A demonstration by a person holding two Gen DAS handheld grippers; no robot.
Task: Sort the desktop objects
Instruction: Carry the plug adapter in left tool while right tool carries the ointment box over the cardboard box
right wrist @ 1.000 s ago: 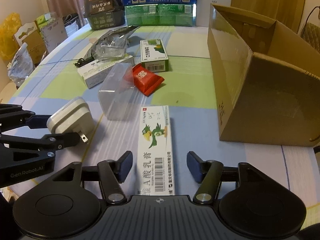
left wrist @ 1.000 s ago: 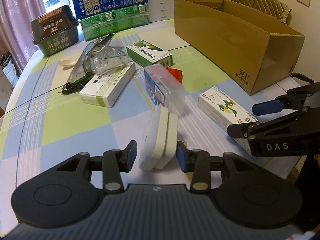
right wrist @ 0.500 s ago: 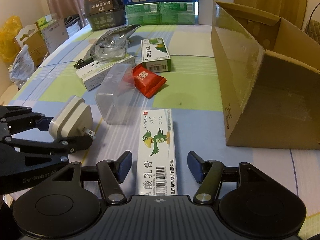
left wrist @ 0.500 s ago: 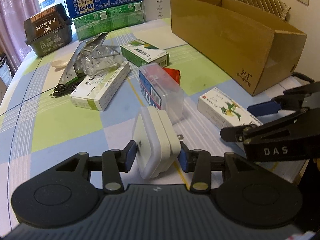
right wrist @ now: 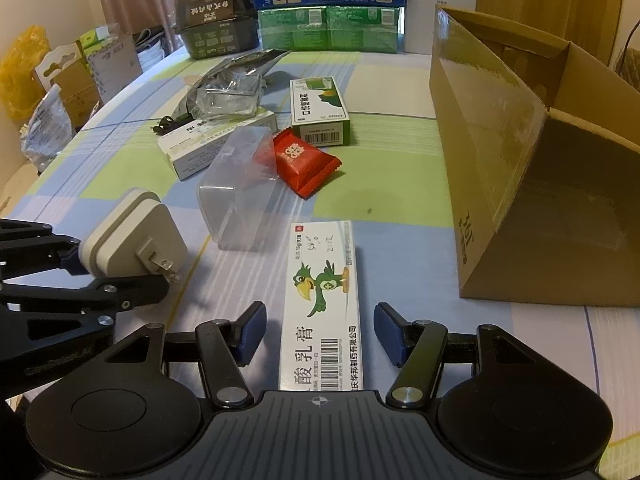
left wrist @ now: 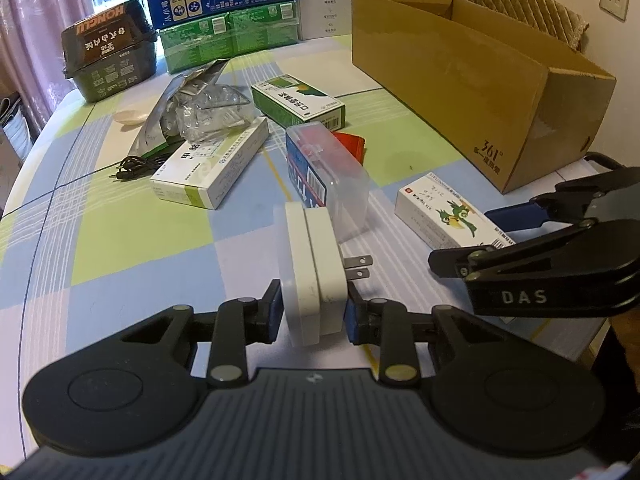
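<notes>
— What has changed since a second ago?

— The white charger (left wrist: 312, 272) lay loose between the fingers of the left gripper (left wrist: 311, 312); now both blue pads press its flat sides and it sits upright in the grip, raised off the cloth, its two metal prongs pointing right.

— And the other tool?

— The right gripper (right wrist: 320, 334) is spread wide, holding nothing. Its fingers straddle the near end of the parrot ointment box (right wrist: 322, 304) without touching it; that box lies flat on the table.

— Count the loose things for me.

— Three medicine cartons: the parrot one, a green and white box (right wrist: 320, 110) and a long white box (left wrist: 212, 168). One clear plastic case (right wrist: 240, 188), one red snack packet (right wrist: 304, 160) touching it, one crumpled clear wrapper (left wrist: 204, 112), one black cable (left wrist: 136, 168) and one pale spoon (left wrist: 130, 116).

— The container?

— One open cardboard box (right wrist: 512, 140) on the right side, just beyond the parrot box.

— The surface and room?

— A table under a checked cloth (left wrist: 120, 240) of blue, green and white. Stacked cartons (right wrist: 328, 12) stand along the far edge, pink curtains (left wrist: 32, 20) behind them, wall sockets at right.
</notes>
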